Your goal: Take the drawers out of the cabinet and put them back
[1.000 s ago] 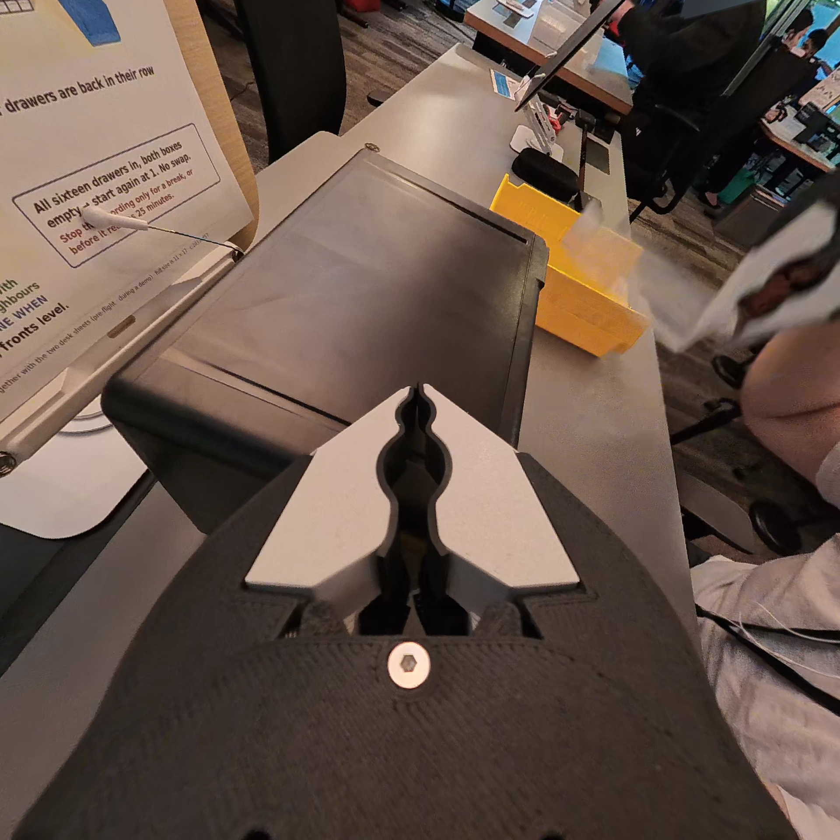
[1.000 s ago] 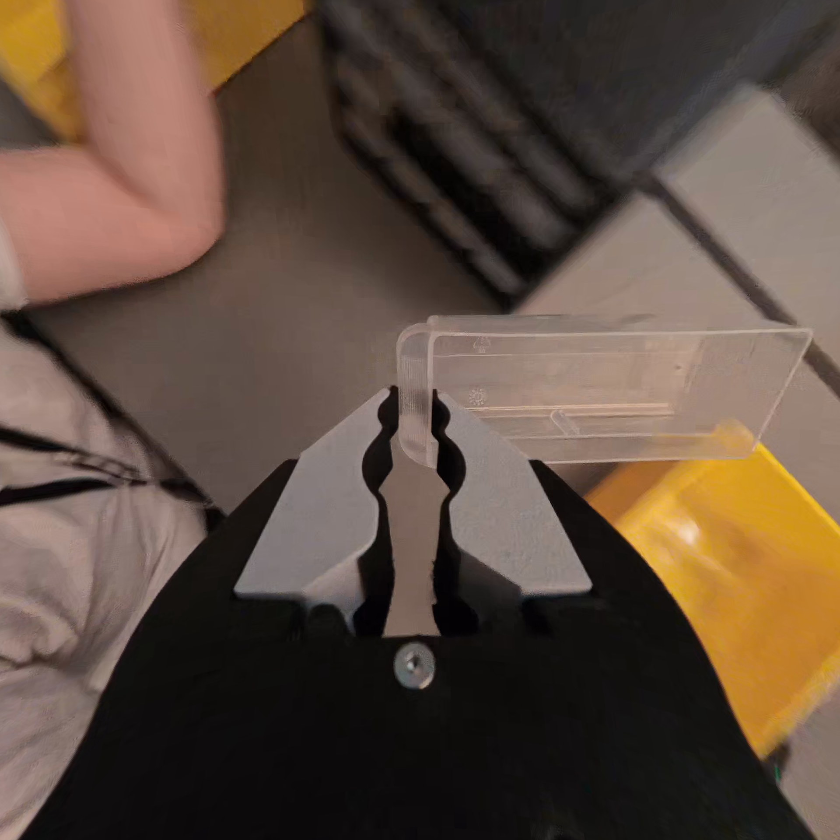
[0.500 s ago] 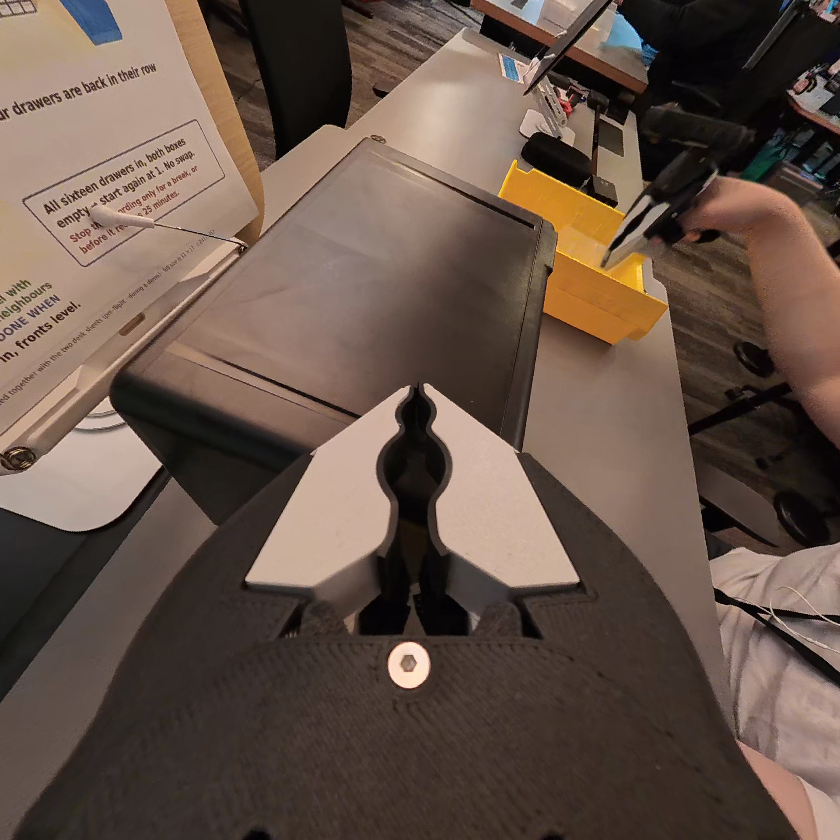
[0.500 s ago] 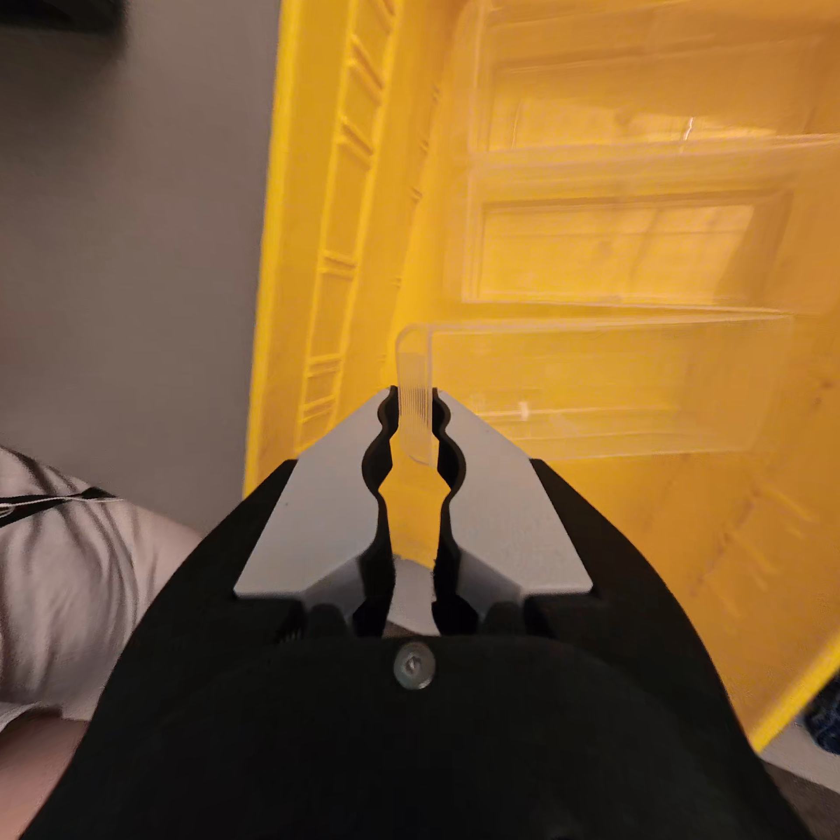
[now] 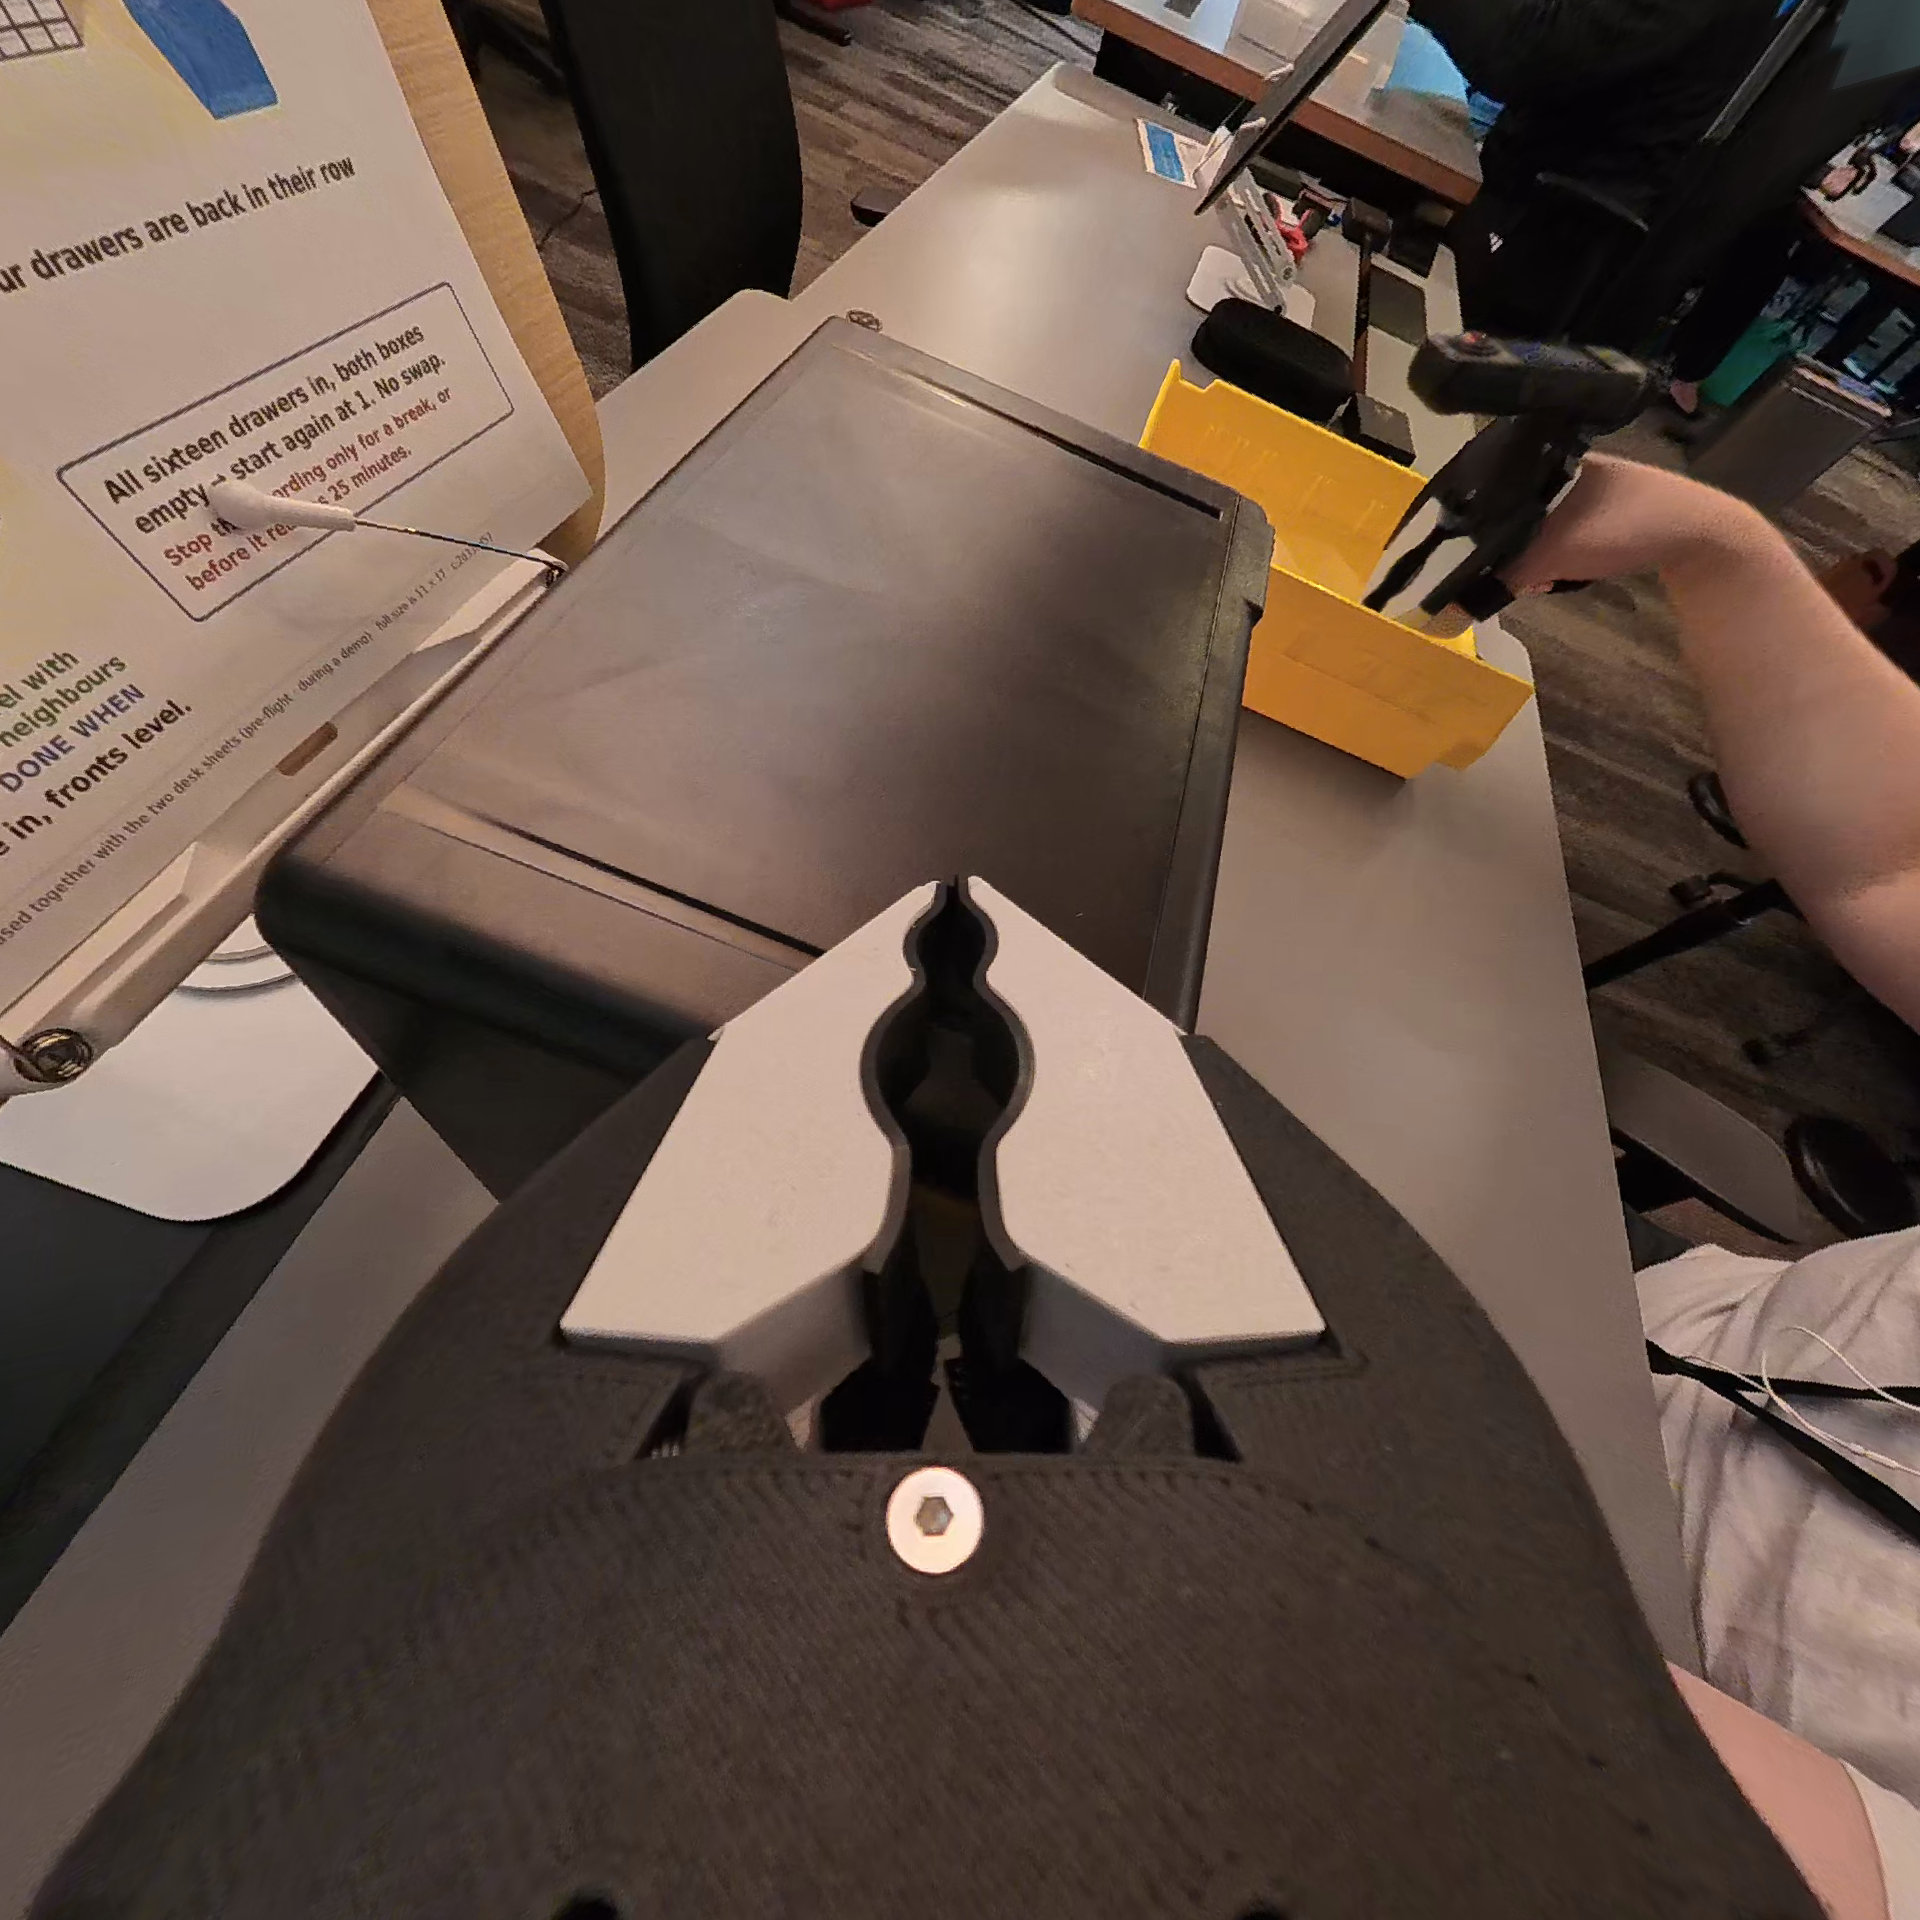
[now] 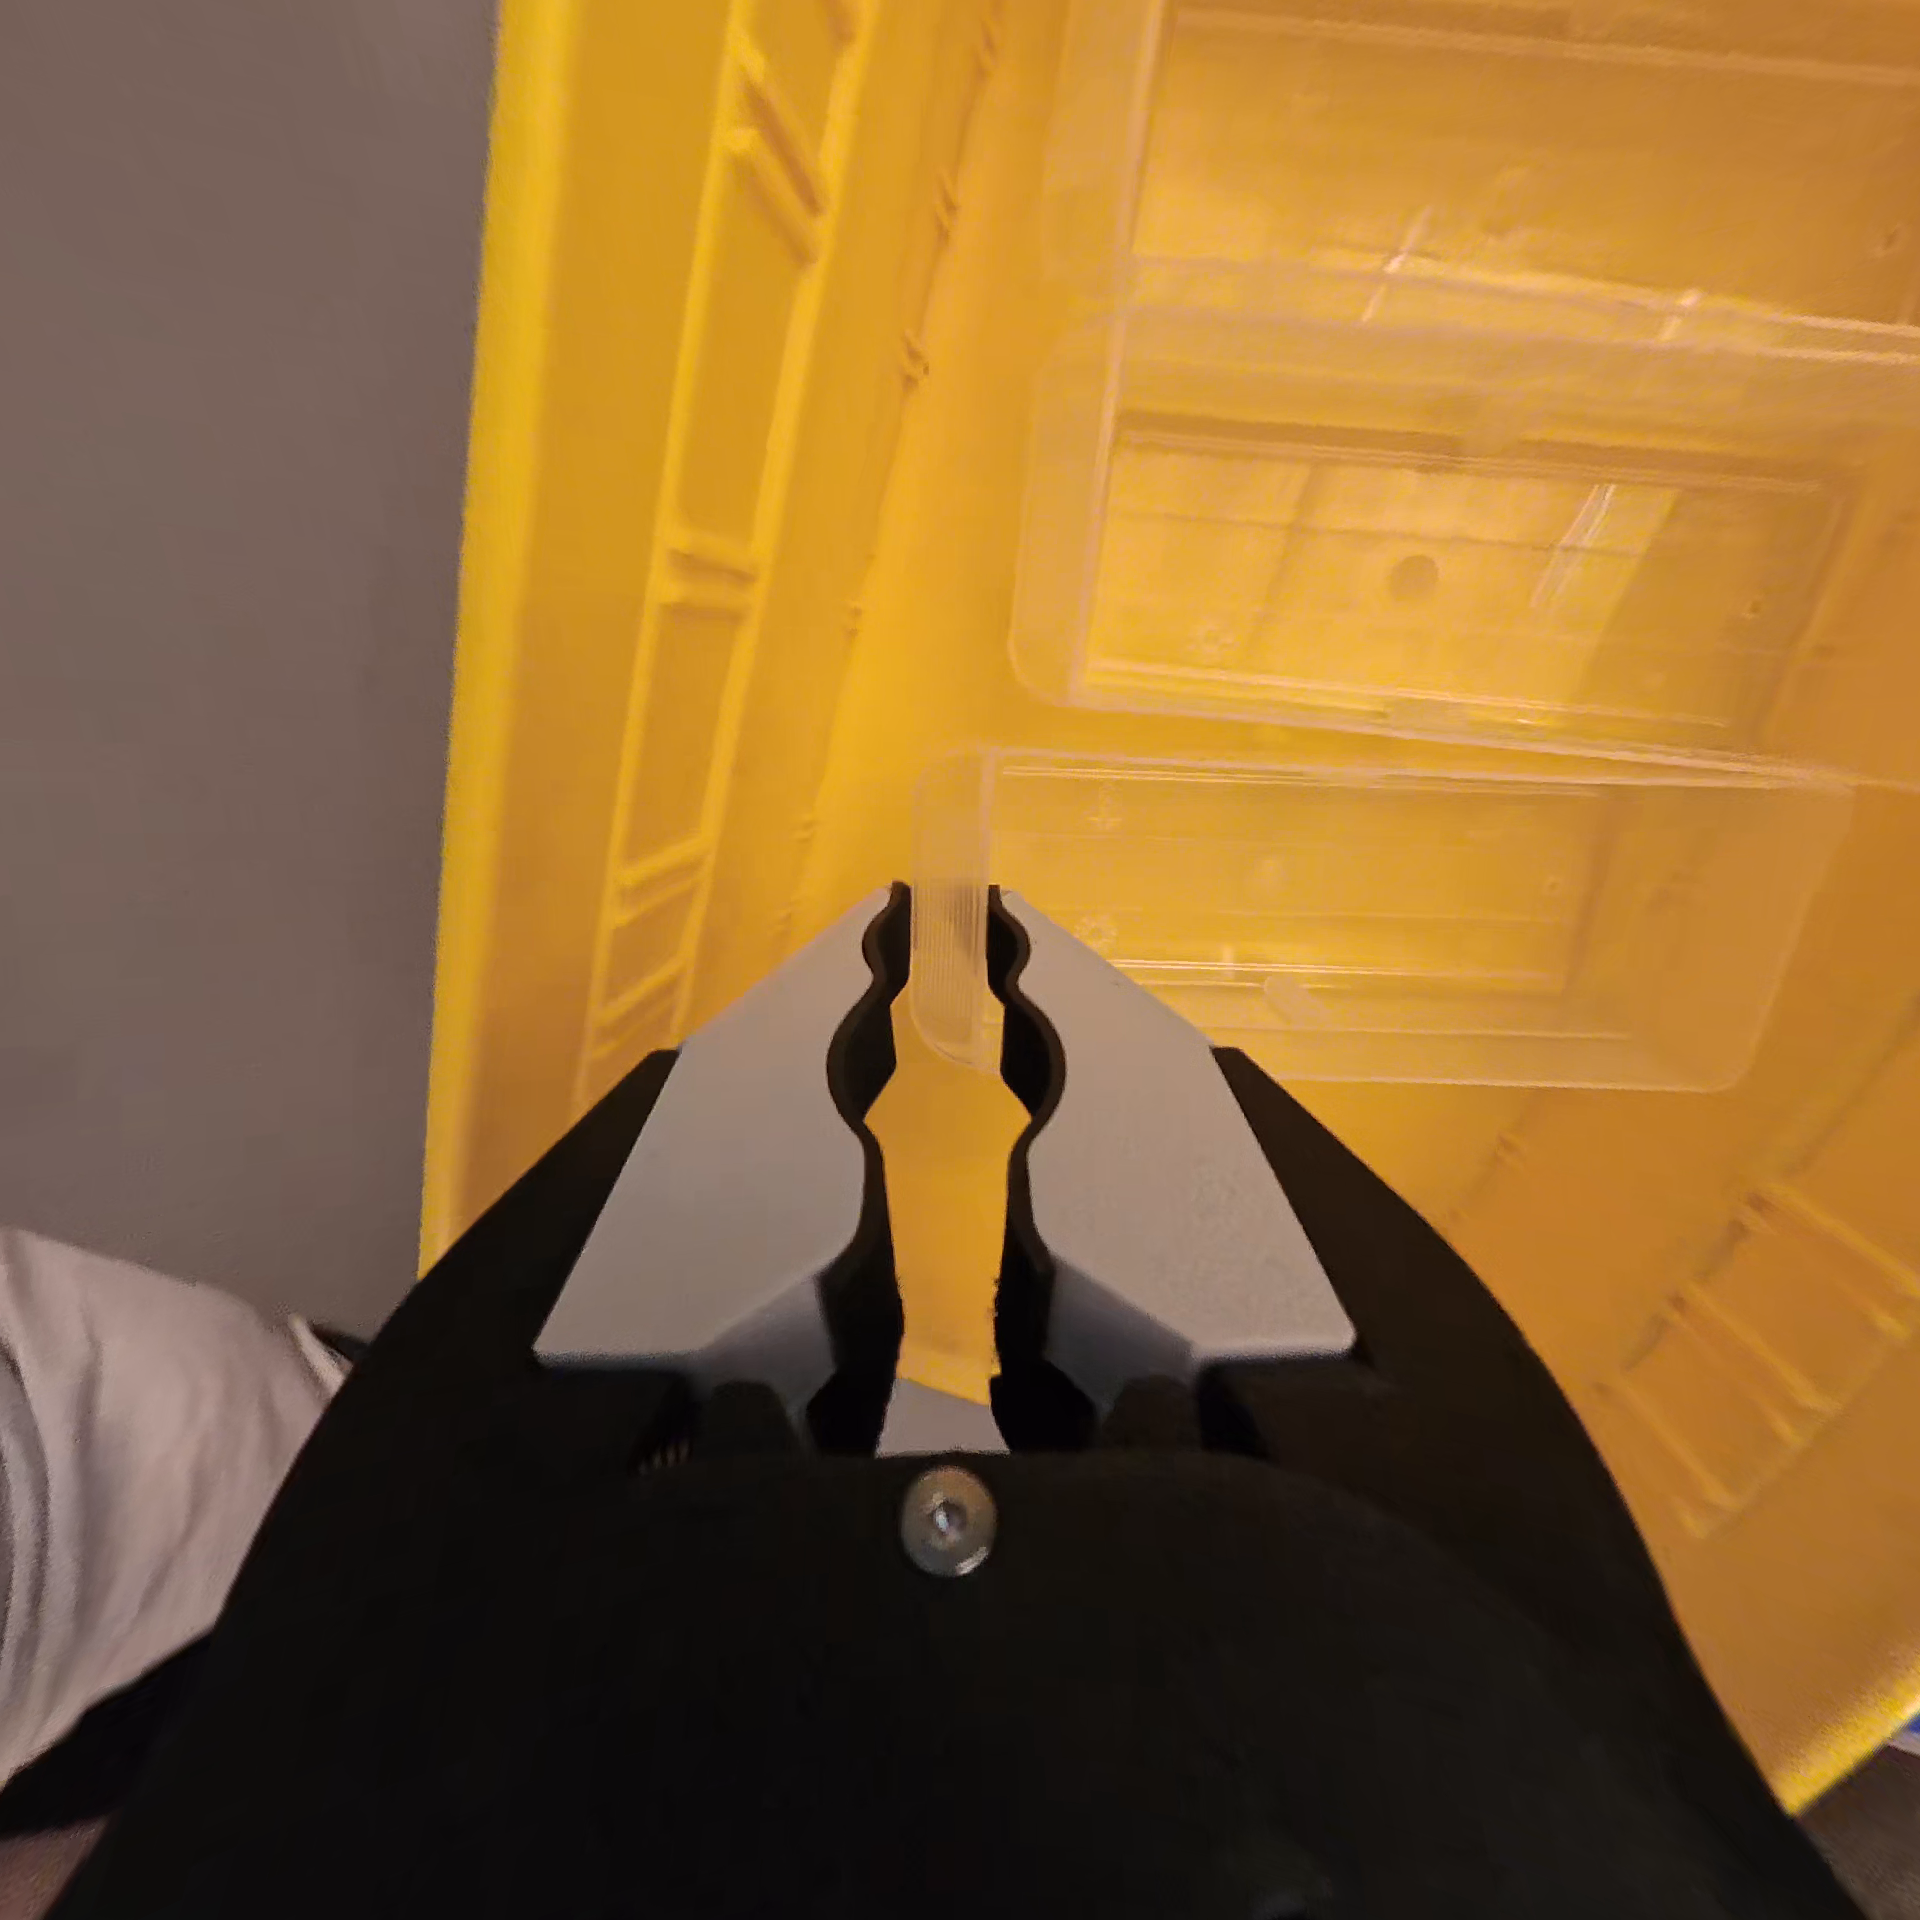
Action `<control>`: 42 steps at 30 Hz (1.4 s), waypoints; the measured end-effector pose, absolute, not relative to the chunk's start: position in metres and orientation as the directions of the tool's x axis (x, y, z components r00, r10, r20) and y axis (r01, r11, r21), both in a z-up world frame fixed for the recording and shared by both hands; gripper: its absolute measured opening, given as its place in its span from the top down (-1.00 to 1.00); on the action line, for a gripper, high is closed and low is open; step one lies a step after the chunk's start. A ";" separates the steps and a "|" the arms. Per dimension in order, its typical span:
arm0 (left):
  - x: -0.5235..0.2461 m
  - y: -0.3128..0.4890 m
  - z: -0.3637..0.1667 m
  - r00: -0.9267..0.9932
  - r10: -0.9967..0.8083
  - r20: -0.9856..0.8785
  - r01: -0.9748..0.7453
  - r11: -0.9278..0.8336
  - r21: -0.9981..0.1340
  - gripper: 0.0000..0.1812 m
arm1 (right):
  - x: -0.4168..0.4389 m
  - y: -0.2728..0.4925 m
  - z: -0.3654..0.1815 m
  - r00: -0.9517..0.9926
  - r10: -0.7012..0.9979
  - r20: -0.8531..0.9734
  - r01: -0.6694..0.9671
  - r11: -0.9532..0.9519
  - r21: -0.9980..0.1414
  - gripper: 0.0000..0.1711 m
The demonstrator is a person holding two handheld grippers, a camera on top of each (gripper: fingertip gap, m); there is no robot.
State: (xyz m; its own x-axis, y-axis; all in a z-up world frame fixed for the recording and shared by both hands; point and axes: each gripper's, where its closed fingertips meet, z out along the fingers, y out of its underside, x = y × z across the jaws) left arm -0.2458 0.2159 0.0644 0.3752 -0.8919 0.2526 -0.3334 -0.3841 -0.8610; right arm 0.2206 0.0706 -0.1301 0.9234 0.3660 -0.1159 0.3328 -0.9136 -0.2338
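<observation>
The clear plastic drawer (image 6: 1382, 925) hangs inside the yellow bin (image 6: 727, 520), its ribbed front tab between the tips of the right gripper (image 6: 948, 904), whose jaws stand a little wider than 0.5 s ago, narrowly parted with the tab between them; whether they pinch it I cannot tell. The drawer is transparent, rectangular and empty, its long side running to the right. Farther in, 1 more clear drawer (image 6: 1455, 540) lies on the bin floor, and another seems to lie beyond it. In the left wrist view the bin (image 5: 1340, 665) sits on the grey desk (image 5: 1371, 935) just right of the black cabinet (image 5: 831, 644), with the right gripper (image 5: 1455, 561) dipped into it. The left gripper (image 5: 951, 894) hovers over the cabinet's near edge, fingers pressed together and empty, as before. A printed sheet (image 5: 208, 364) stands to the left.
</observation>
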 end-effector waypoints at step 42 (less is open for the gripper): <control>-0.245 0.215 0.065 0.360 -0.896 0.259 -0.327 -0.381 -0.865 1.00 | -0.255 0.150 -0.049 0.058 0.014 0.998 0.853 0.518 -0.057 0.73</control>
